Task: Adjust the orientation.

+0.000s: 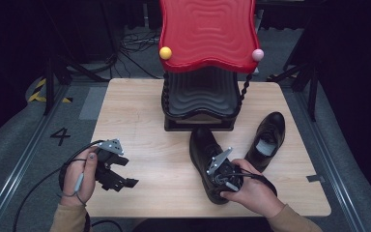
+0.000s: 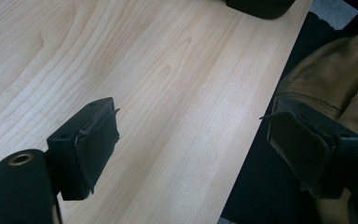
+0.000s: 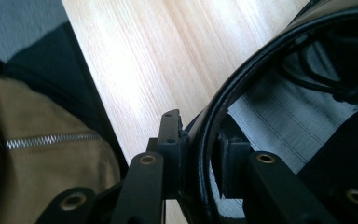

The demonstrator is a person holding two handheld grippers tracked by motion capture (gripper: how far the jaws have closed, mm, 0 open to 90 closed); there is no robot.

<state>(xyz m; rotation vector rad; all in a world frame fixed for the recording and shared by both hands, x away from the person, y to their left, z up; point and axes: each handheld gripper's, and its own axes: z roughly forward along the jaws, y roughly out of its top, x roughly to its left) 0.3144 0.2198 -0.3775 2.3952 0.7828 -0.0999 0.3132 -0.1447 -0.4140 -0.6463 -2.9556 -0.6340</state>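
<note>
Two black leather shoes lie on the wooden table [image 1: 140, 121]. The nearer shoe [image 1: 204, 147] points toward the rack, heel toward me; the other shoe [image 1: 269, 137] lies angled to its right. My right gripper [image 1: 222, 178] sits at the nearer shoe's heel. In the right gripper view its jaws straddle the shoe's collar rim [image 3: 242, 79], one outside, one inside over the grey insole [image 3: 279, 116]. A thin gap shows at the inner pad [image 3: 233, 163], so the right gripper [image 3: 200, 140] is open around the rim. My left gripper [image 1: 129, 172] [image 2: 191, 144] hangs wide open and empty over the table's near left.
A shoe rack [image 1: 200, 96] with a black wavy lower shelf and a red wavy top [image 1: 207, 29] stands at the table's far middle. Cables lie on the floor behind. A tan sleeve [image 2: 335, 79] shows past the table's near edge.
</note>
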